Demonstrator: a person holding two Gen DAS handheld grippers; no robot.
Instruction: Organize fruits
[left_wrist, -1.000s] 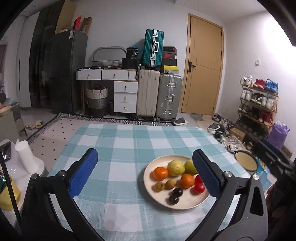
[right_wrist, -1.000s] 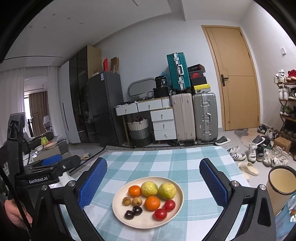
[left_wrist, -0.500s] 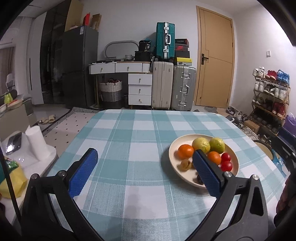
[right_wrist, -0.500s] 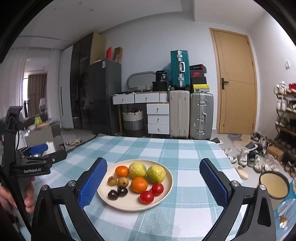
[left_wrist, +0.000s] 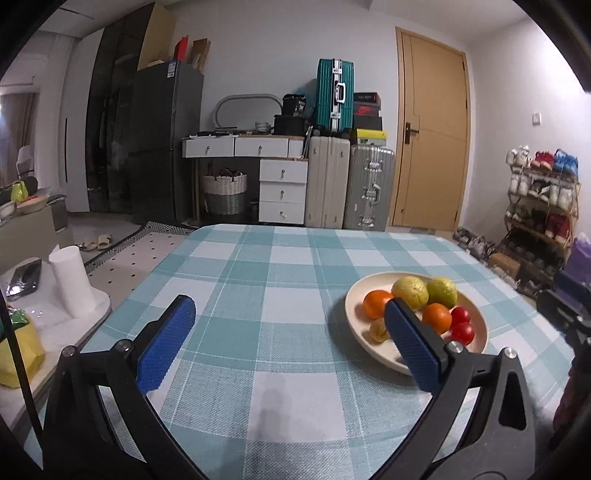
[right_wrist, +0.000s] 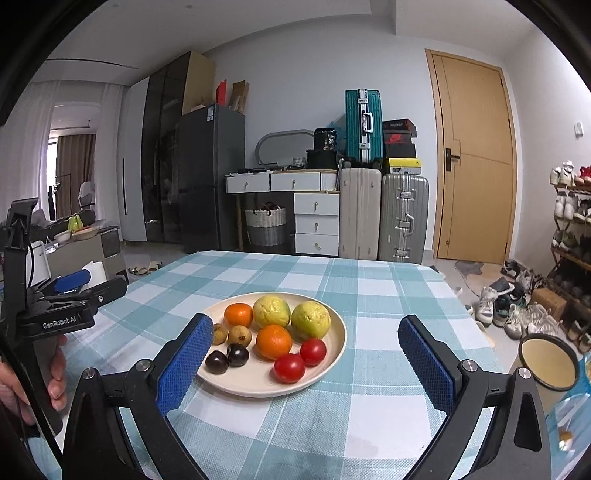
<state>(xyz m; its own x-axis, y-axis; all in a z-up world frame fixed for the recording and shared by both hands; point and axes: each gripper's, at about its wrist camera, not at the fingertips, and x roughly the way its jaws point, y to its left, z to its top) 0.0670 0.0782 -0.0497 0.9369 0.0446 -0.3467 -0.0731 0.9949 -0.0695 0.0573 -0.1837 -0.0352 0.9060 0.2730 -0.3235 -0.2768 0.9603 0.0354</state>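
Checked tablecloth (right_wrist: 369, 295) is carrying the plate (right_wrist: 332, 354), all fruits (right_wrist: 274, 341) lying sorted on it; right gripper (right_wrist: 306, 363) and left gripper (left_wrist: 288, 339) are hovering wide-jawed, empty, at six o'clock — either start or finish.

Tablecloth (right_wrist: 369, 406): teal-and-white check. Plate (right_wrist: 334, 354): cream. Fruit: two oranges (right_wrist: 274, 341) orange, tomatoes (right_wrist: 289, 367) red, guavas (right_wrist: 310, 319) yellow-green, plums (right_wrist: 216, 362) dark purple. Gripper pads (right_wrist: 184, 365): blue.

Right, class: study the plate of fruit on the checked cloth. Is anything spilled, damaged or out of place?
Nothing stands out. All the fruit sits inside the plate, grouped by kind, none on the tablecloth, which lies flat and clean. Both the left gripper and right gripper are open and empty.
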